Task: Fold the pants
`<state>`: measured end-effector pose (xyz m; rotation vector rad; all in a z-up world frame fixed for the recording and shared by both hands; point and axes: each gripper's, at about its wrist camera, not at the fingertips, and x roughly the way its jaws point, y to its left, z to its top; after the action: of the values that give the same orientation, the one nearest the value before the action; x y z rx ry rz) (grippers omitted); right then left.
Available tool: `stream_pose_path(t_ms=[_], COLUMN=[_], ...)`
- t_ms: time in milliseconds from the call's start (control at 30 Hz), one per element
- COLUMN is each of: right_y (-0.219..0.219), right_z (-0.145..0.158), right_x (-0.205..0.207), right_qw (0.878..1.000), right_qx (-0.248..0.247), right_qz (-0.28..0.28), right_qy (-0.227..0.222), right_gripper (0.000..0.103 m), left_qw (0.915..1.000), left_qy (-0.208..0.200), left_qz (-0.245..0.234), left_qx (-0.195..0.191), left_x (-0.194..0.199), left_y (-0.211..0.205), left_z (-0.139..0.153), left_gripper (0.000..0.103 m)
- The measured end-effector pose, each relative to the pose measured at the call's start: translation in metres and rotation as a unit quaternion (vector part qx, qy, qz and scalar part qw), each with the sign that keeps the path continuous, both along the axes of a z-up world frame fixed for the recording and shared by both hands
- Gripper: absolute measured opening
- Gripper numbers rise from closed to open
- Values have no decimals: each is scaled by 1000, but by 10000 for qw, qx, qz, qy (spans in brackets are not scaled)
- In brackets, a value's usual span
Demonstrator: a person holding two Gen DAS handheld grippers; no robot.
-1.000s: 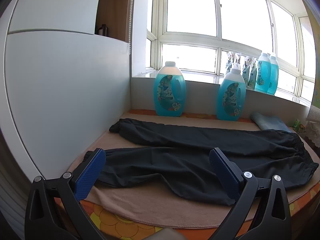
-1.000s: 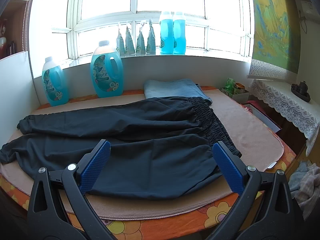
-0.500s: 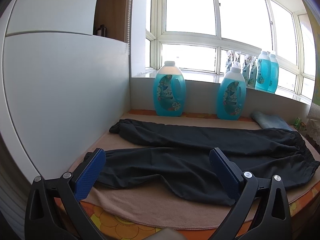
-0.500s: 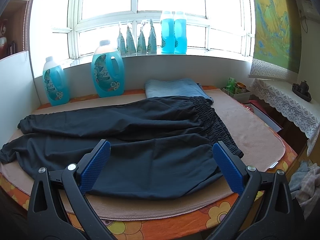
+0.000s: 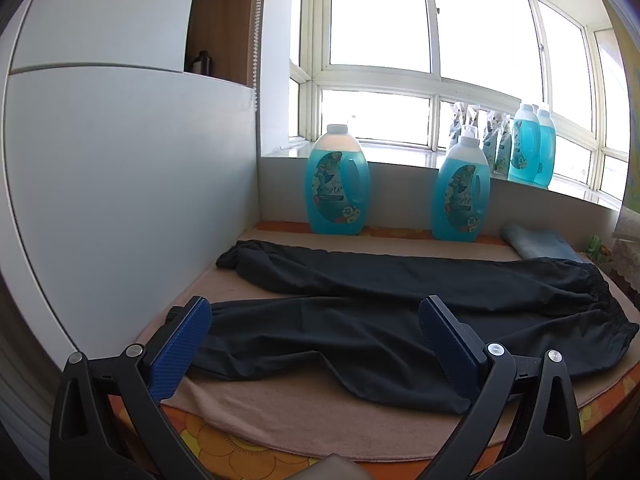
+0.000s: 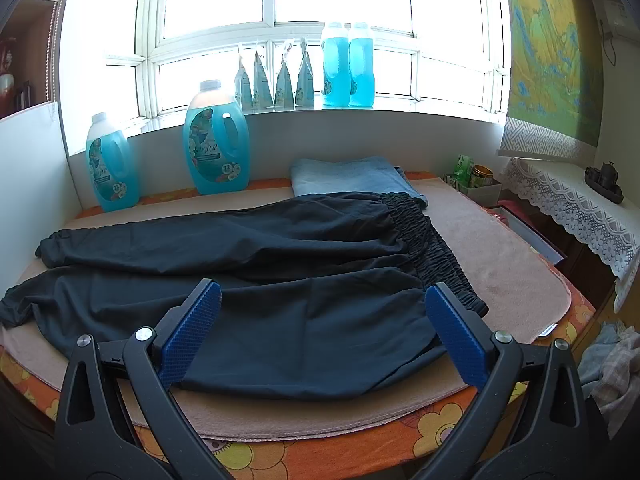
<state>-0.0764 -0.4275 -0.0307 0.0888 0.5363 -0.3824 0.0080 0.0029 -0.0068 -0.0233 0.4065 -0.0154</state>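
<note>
Black pants [image 5: 384, 316] [image 6: 256, 276] lie spread flat on a tan cloth [image 5: 304, 404] [image 6: 496, 256], legs pointing left, elastic waistband [image 6: 432, 248] at the right. The two legs lie apart in a narrow V. My left gripper [image 5: 316, 316] hovers open over the near leg by its cuff end, holding nothing. Over the near hip part, close to the waistband, my right gripper [image 6: 322, 300] stands open and empty too. Neither gripper's blue pads [image 5: 180, 352] [image 6: 456, 336] touch the fabric.
Two big blue detergent bottles [image 5: 336, 184] [image 6: 216, 144] stand at the back wall, with more bottles and pouches on the window sill [image 6: 304, 76]. A folded blue towel [image 6: 352, 172] lies behind the waistband. A white panel [image 5: 128, 184] bounds the left side; boxes and a lace-covered shelf [image 6: 568, 200] stand right.
Both views shift slightly; the grippers have edged a little forward and stay open. The pants have not moved.
</note>
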Motion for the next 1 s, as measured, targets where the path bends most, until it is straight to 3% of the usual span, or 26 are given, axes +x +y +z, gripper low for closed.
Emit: stream_pose_path(t_ms=[1000], right_y=[4], right_z=[-3], right_x=[0], right_qw=[10000], right_qx=[16], right_qz=[30], right_qy=[-3], right_gripper=[103], left_qw=[10000], left_qy=[-29], left_qz=[8], left_qx=[-27], left_x=[-3], left_y=[1], left_z=[-1], left_gripper=[103])
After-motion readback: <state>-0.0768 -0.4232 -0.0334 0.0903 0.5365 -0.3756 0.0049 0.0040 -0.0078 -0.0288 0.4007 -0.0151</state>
